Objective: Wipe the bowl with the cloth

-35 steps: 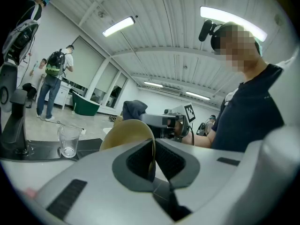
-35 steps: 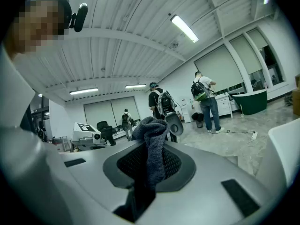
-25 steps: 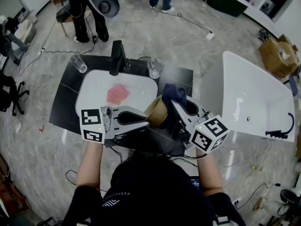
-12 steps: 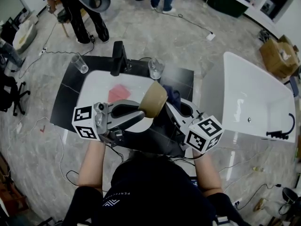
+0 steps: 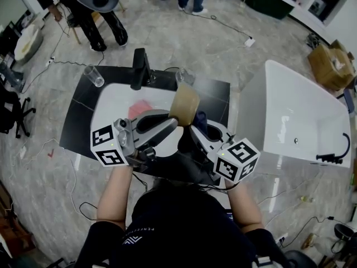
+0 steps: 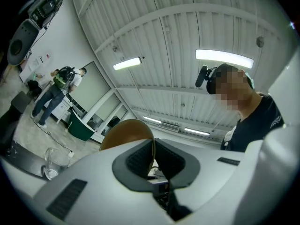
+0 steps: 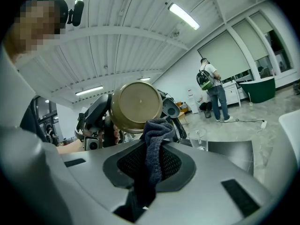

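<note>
Left gripper (image 5: 174, 124): clenched on the bowl's rim; in the left gripper view (image 6: 152, 156) the thin rim stands edge-on between the two dark pads.
Bowl (image 5: 184, 104): tan-brown, held up in the air above the far edge of the sink, tipped on its side. In the left gripper view (image 6: 124, 132) its rounded wall rises behind the left jaw. In the right gripper view (image 7: 137, 105) its flat underside faces the camera.
Right gripper (image 5: 195, 132): grasping the cloth; in the right gripper view (image 7: 152, 168) the jaws are pressed on it, with the fabric bunched up above the pads.
Cloth (image 5: 201, 119): dark blue, just below and right of the bowl. In the right gripper view (image 7: 154, 144) its top overlaps the bowl's lower edge; whether the two touch cannot be told.
Sink (image 5: 109, 108): white, set in the black desk (image 5: 78, 127), with a black tap (image 5: 138, 68) at its far rim.
Pink cloth (image 5: 135, 110): lying in the sink, partly hidden by the left gripper.
Glasses: one (image 5: 93, 75) at the desk's far left corner, one (image 5: 183, 76) right of the tap, just behind the bowl.
Bathtub (image 5: 295, 116): white, on the floor right of the desk.
</note>
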Action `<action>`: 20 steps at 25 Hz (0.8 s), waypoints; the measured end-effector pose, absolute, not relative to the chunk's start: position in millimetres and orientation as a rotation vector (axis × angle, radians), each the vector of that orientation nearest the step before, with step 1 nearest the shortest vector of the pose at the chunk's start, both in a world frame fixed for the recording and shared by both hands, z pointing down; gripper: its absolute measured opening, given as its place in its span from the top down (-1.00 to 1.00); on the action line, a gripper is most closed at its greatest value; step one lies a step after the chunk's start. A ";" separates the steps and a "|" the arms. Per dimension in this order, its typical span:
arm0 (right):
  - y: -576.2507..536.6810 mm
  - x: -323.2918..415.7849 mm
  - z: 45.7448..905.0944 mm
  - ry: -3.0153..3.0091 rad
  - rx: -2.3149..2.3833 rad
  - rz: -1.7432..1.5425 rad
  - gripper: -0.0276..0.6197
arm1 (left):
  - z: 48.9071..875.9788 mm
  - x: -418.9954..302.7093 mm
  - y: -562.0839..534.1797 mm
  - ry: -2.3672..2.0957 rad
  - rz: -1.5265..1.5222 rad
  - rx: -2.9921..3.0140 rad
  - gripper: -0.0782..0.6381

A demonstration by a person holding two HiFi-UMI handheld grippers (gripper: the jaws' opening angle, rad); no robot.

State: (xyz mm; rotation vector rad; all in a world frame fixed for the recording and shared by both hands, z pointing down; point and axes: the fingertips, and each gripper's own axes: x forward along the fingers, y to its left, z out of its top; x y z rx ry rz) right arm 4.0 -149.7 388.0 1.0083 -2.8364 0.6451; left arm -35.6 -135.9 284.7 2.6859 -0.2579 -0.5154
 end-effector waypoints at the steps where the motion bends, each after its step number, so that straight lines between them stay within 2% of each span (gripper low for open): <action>1: -149.1 2.0 388.2 -2.836 1.002 0.646 0.72 | 285.3 -36.1 -139.5 -0.282 -0.514 2.681 0.73; 20: -125.9 -19.5 386.2 -2.847 0.878 0.626 0.72 | 307.9 -33.6 -157.2 -0.592 -0.415 2.706 0.73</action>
